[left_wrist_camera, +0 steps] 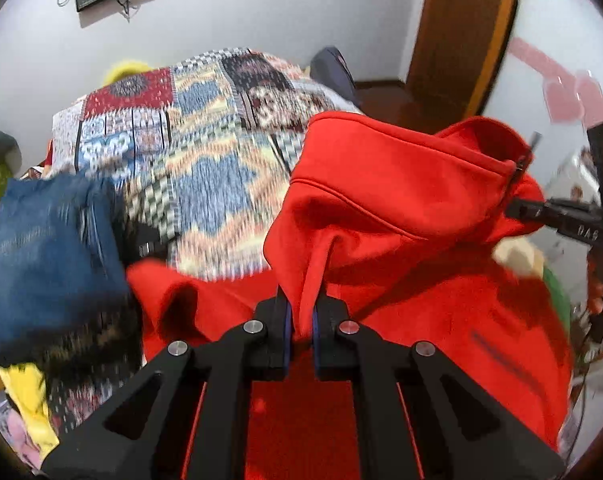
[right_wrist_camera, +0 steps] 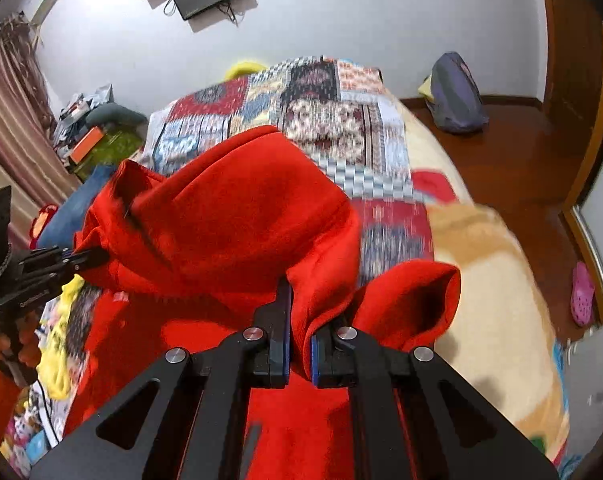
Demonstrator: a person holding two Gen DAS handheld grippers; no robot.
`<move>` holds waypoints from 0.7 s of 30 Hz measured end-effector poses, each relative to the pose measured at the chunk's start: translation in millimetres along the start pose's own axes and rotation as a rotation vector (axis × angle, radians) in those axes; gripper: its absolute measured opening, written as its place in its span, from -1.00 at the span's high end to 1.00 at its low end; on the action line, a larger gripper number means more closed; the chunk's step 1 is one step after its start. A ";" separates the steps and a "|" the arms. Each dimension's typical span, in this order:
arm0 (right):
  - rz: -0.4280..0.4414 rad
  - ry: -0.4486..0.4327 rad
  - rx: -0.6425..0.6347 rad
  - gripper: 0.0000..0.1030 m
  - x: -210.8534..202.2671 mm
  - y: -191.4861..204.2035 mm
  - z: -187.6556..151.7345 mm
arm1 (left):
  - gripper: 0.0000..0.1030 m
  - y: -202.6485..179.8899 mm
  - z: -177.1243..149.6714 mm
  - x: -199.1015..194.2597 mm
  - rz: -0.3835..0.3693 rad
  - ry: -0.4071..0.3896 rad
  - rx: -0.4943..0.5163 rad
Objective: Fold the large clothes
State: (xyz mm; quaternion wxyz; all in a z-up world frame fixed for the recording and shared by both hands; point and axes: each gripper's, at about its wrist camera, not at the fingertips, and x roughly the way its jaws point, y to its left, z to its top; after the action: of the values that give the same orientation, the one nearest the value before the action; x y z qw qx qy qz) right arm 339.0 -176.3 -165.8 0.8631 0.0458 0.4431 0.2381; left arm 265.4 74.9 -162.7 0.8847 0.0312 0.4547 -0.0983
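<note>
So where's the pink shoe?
In the right wrist view, the pink shoe lies on the wooden floor at the far right, beside the bed.

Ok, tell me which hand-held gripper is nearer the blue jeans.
Left. The left hand-held gripper, shut on the red jacket, has the blue jeans right beside it; the right hand-held gripper grips the jacket's far side.

Left gripper [left_wrist_camera: 300, 320]: angled downward, jaws clamped on a pinched fold of red fabric. Right gripper [right_wrist_camera: 300, 336]: same downward tilt, jaws likewise clamped on red fabric. Each gripper shows at the edge of the other's view; hand [right_wrist_camera: 23, 350] wraps the left handle.
</note>
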 end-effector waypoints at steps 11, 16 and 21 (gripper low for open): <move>-0.097 0.155 0.056 0.62 18.9 -12.4 -79.9 | 0.40 -6.7 -100.7 7.4 0.065 0.113 -0.009; -0.138 0.157 0.136 0.45 -1.2 -38.2 -80.8 | 0.11 2.5 -103.6 -19.7 0.110 0.083 0.006; -0.085 0.092 0.195 0.45 -25.6 -49.9 -62.1 | 0.01 19.9 -81.9 -54.0 0.152 -0.007 -0.021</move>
State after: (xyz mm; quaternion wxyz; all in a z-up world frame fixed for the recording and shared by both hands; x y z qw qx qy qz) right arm 296.0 -240.1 -198.7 0.8426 0.0995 0.5050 0.1588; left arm 173.4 114.0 -167.5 0.8915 0.0559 0.4489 -0.0262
